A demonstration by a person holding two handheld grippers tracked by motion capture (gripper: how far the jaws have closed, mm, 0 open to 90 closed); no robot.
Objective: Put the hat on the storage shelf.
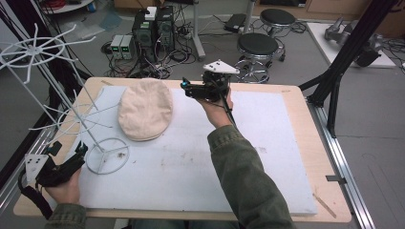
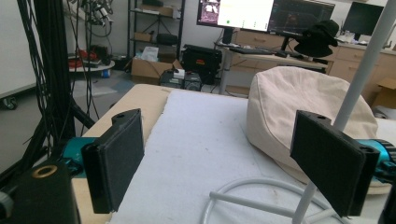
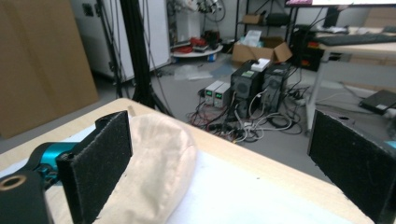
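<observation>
White padded table [image 1: 191, 176], cream cap [image 1: 145, 109] lying beside wire hat stand [image 1: 57, 90].
Right gripper [image 1: 187, 87] is hovering wide open at the cap's edge — soft cloth may slip; left gripper [image 1: 79, 150], open too, is risking nudging the stand's base.

Cream cap [image 1: 145, 109] flat on desk [image 1: 296, 143]; right gripper [image 1: 188, 87] just beside it; left gripper [image 1: 80, 150] at rack base [image 1: 107, 156].

I'm seeing olive-green sleeves on both forearms, each hand carrying a black gripper, left gripper [image 1: 80, 149] and right gripper [image 1: 184, 85], both showing teal fittings, felt-faced black jaws, a pale three-cornered top plate and a trailing black cable.
</observation>
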